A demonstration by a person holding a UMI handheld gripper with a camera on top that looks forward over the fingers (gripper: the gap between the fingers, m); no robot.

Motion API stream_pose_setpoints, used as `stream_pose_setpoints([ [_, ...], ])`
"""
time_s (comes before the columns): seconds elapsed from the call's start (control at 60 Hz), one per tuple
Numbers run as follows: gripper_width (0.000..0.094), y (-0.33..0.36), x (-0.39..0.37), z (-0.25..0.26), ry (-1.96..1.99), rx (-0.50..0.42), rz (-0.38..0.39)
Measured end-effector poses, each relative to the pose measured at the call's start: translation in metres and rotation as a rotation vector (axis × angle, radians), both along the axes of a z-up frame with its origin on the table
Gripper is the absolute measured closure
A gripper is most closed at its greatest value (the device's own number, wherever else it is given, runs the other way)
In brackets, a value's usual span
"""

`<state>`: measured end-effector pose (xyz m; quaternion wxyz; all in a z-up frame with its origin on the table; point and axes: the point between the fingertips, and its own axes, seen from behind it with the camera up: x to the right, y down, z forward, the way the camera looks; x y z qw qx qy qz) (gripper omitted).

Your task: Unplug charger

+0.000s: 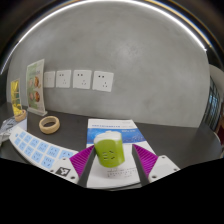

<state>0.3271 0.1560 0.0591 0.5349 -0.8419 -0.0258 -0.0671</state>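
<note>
The green charger [109, 151] sits upright between the gripper [110, 163] fingers, whose purple pads [83, 158] flank it closely on both sides; I cannot tell whether they press on it. Beyond the charger a white box [112, 131] lies on the table [170, 140], wall sockets [80, 79] well behind.

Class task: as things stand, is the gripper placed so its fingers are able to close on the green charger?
Probably yes. The green charger stands between the open gripper's fingers, a purple pad at either side, and nothing shows between the pads and it. Whether a gap remains at each side is hard to tell.
</note>
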Motion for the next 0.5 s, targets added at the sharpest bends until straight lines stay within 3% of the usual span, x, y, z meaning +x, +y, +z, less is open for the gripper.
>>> stream_pose_setpoints([
  [0.067, 0.0107, -0.005, -0.004, 0.004, 0.041, 0.011, 0.002],
  [0.25, 0.011, -0.05, -0.01, 0.023, 0.027, 0.041, -0.032],
  [0.5, 0.01, -0.189, -0.068, 0.056, 0.014, 0.085, -0.112],
])
